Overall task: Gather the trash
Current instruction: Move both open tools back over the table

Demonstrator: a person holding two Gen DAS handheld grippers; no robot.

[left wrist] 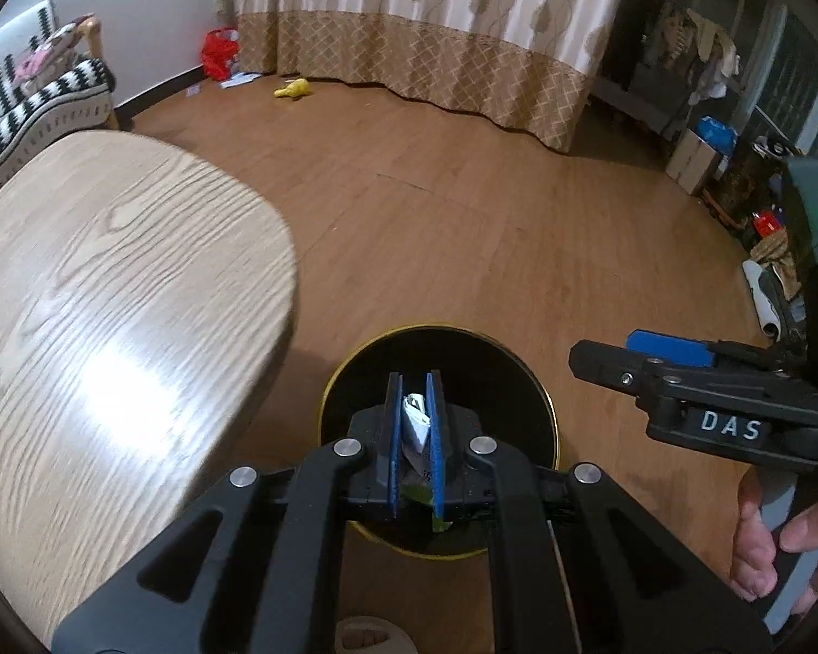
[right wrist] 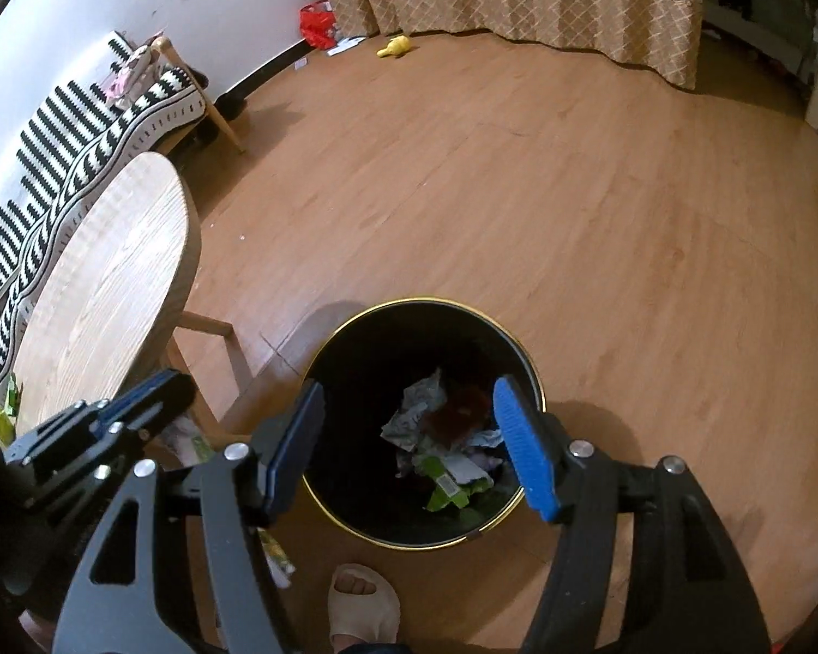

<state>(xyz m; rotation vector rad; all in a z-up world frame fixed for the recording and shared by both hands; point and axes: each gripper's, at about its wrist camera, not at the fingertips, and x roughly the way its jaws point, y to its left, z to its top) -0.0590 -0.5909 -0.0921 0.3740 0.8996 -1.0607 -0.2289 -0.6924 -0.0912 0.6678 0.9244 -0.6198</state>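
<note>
Crumpled paper scrap (left wrist: 415, 418) sits pinched in the left tongs (left wrist: 414, 425) directly over the black bin (left wrist: 545, 414) for dropping, while the right tongs (right wrist: 409, 452) hover wide open and empty above it.

Right gripper (right wrist: 409, 447) fingers wide apart over black bin (right wrist: 354, 338) w/ crumpled wrappers (right wrist: 447, 468) inside.

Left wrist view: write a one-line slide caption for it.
Left tool shut on a white paper scrap, held above the open black bin beside the wooden table.
</note>
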